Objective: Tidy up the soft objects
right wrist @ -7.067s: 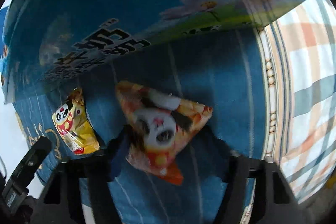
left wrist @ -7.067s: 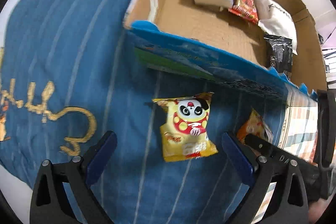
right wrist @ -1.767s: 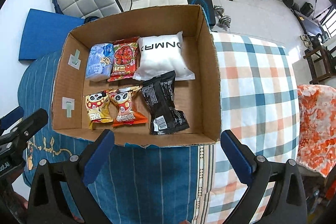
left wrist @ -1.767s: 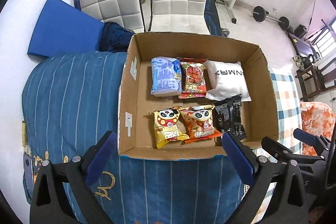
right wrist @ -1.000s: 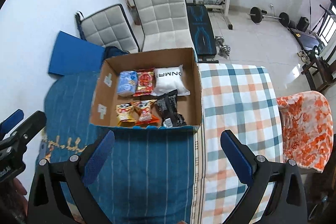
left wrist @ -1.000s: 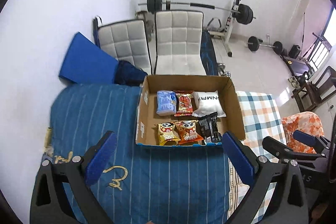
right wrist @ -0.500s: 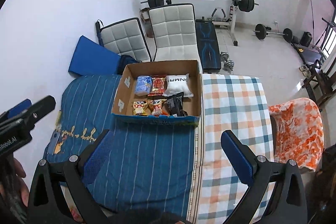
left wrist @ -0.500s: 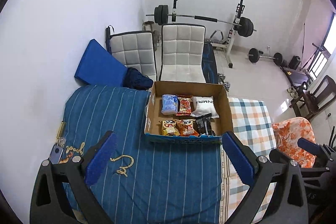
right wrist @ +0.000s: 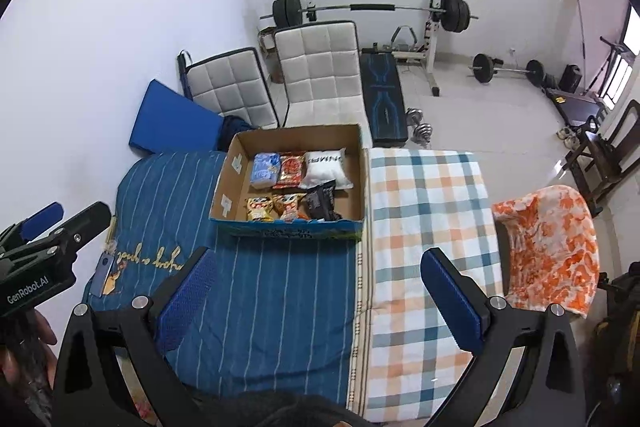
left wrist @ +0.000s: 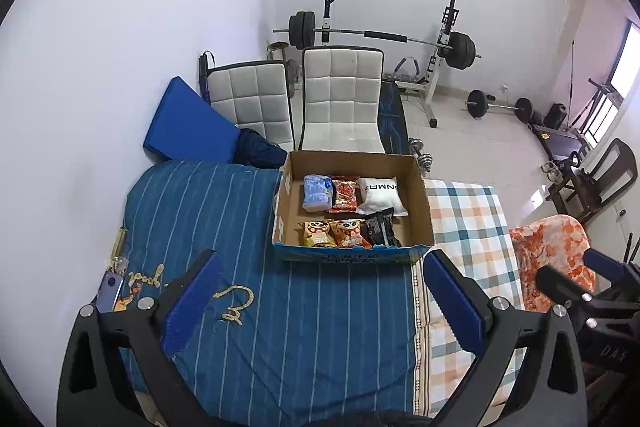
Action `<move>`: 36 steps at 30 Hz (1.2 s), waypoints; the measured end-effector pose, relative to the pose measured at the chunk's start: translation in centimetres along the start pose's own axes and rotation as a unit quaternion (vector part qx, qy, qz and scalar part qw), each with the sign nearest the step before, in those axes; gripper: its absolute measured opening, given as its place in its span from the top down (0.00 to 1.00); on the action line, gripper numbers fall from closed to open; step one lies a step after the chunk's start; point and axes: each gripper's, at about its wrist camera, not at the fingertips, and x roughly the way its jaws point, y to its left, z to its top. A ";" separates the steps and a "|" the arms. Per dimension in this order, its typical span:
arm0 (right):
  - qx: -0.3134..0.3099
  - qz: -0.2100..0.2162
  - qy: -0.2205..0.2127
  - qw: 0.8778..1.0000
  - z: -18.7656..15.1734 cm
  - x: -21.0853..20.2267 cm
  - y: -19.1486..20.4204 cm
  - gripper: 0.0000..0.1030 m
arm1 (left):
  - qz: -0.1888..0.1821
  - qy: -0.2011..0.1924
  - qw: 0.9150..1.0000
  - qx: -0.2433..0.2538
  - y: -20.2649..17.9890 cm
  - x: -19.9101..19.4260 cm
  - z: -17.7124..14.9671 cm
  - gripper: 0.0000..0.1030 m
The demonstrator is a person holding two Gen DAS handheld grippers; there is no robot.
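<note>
An open cardboard box (left wrist: pixel 420 199) (right wrist: pixel 228 183) stands on the bed. Inside lie a light blue pack (left wrist: pixel 317 193), a red snack bag (left wrist: pixel 345 194), a white pillow pack (left wrist: pixel 382 195), a yellow panda bag (left wrist: pixel 316 233), an orange panda bag (left wrist: pixel 351 233) and a black bag (left wrist: pixel 382 229). My left gripper (left wrist: pixel 320 301) is open and empty, high above the blue striped blanket (left wrist: pixel 280 327). My right gripper (right wrist: pixel 316 297) is open and empty, high above the bed. Each gripper shows at the edge of the other's view.
The bed has a blue striped blanket on the left and a plaid sheet (right wrist: pixel 428 219) on the right. An orange patterned cloth (right wrist: pixel 548 247) lies at the right. A phone (left wrist: pixel 108 293) lies at the blanket's left edge. White chairs (left wrist: pixel 340 99), a blue mat and weights stand beyond.
Both grippers have risen and pulled back from the box, so the box looks smaller and more of the room shows. The bags in the box have not moved.
</note>
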 end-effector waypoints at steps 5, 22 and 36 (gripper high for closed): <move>0.005 -0.018 -0.015 1.000 0.7 -0.3 -0.4 0.00 | 0.007 -0.011 1.000 -0.005 0.2 -0.1 0.4 0.00; 0.001 -0.032 -0.052 0.998 4.0 0.8 0.6 0.00 | 0.017 -0.057 0.998 -0.012 0.7 0.1 2.9 0.00; 0.000 -0.045 -0.047 0.998 4.1 2.0 0.7 0.00 | 0.037 -0.065 0.997 -0.034 1.7 0.9 2.9 0.00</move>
